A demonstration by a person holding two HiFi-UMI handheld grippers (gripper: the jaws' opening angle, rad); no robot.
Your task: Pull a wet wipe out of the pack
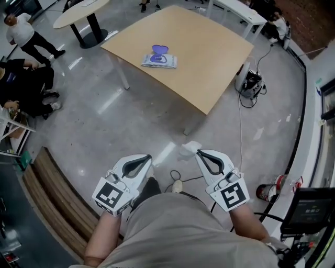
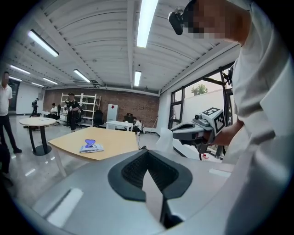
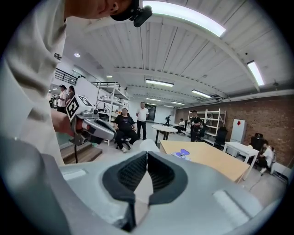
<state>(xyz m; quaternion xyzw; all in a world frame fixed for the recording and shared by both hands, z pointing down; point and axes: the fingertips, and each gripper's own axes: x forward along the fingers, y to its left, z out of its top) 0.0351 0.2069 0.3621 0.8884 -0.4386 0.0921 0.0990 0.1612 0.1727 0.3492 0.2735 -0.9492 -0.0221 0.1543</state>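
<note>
So the person is standing well back from the table (image 1: 220,73), holding both grippers low against the belly. The right gripper (image 1: 199,153) is pinching a white wipe (image 1: 189,148) at its very tips, jaws clamped on it, with the wipe sticking out past them. The left gripper (image 1: 149,157) is sitting beside it, jaws pressed together with nothing between them. The pack (image 1: 159,62) is lying flat on the table, toward its left corner and back from the near edge, with its purple lid (image 1: 159,50) flipped up. A stretch of shiny grey floor (image 1: 131,115) is lying between the grippers and the table. A few cables (image 1: 241,120) are trailing across it by the table's right corner and down near the person's feet. A round table (image 1: 78,13) is standing off at the far left with people (image 1: 23,34) hanging around near it, and a slatted wooden bench (image 1: 52,193) is running along the lower left. A dark screen (image 1: 309,207) is sitting at the lower right. The gripper views are showing a brick wall (image 2: 128,101), shelves (image 2: 85,103) and long light strips (image 2: 147,18) on a ribbed ceiling.
</note>
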